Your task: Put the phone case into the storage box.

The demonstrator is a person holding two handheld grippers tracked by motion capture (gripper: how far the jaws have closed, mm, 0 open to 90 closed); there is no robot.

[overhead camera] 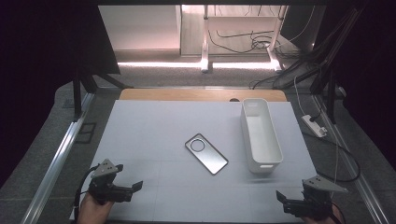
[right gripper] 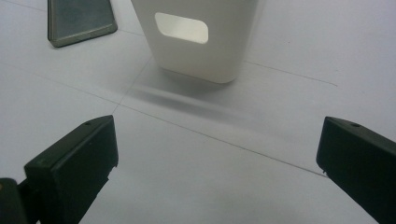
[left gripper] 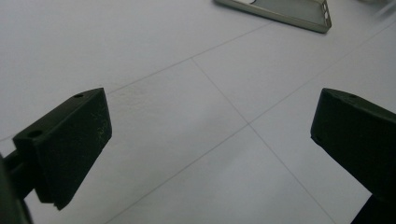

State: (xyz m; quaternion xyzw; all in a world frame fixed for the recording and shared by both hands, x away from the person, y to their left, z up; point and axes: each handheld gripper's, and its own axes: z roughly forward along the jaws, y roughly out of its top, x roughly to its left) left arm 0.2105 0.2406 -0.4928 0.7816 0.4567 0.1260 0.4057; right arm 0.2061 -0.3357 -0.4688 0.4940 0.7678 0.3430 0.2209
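Observation:
A grey phone case [overhead camera: 206, 153] with a round camera hole lies flat in the middle of the white mat [overhead camera: 149, 126]. A long white bin [overhead camera: 260, 135] stands empty to its right. My left gripper [overhead camera: 132, 189] rests at the mat's near left corner, open and holding nothing. In the left gripper view the gripper [left gripper: 210, 144] hovers over bare mat, with the case's edge [left gripper: 280, 11] far ahead. My right gripper [overhead camera: 284, 200] sits at the near right, open and empty. The right gripper view has the gripper [right gripper: 217, 163] facing the bin's near end [right gripper: 196, 37], with the case [right gripper: 79, 21] to its left.
A strip of wooden tabletop [overhead camera: 201, 94] shows beyond the mat. Metal rails [overhead camera: 56, 158] run along both sides. A white power strip [overhead camera: 314, 126] and cables lie on the floor at the right. Bare mat stretches between the grippers.

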